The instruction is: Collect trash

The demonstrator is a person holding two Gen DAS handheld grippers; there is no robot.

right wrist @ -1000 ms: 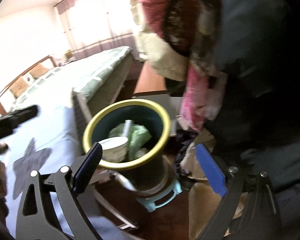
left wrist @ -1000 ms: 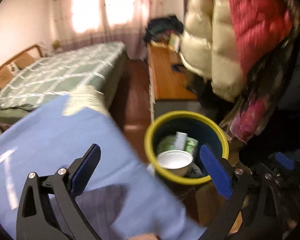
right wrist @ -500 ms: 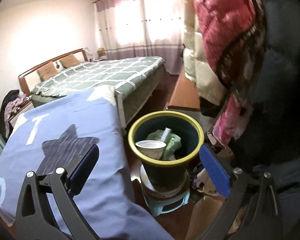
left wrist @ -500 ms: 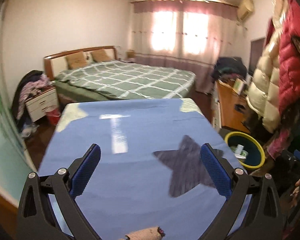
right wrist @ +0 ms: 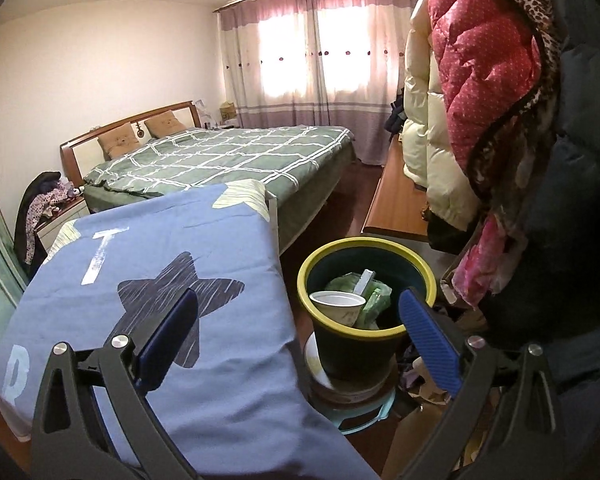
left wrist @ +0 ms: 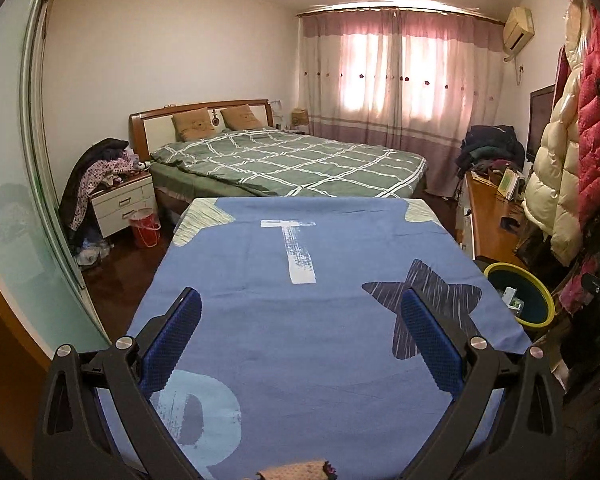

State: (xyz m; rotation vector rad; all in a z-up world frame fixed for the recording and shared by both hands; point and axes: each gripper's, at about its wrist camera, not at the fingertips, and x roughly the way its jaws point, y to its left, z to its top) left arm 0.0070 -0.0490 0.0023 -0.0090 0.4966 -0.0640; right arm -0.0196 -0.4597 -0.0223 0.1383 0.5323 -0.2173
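A dark bin with a yellow rim (right wrist: 416, 261) stands on a small stool right of the table. It holds a white paper cup (right wrist: 338, 303), green wrappers (right wrist: 374, 300) and a white strip. The bin also shows at the right edge of the left wrist view (left wrist: 538, 286). My right gripper (right wrist: 298, 330) is open and empty, above and in front of the bin. My left gripper (left wrist: 300, 330) is open and empty, over the table with the blue cloth (left wrist: 300, 264). I see no trash on the cloth.
The blue cloth (right wrist: 148, 248) has a star, a T and a P printed on it. A green checked bed (left wrist: 292, 160) lies behind. Coats (right wrist: 484, 80) hang at the right over a wooden bench (right wrist: 396, 204). A nightstand (left wrist: 124, 204) and red basket (left wrist: 145, 227) stand at left.
Both grippers have pulled back and up from the bin. The left view swung left from the bin to the whole table. The right view now shows the bin from farther off.
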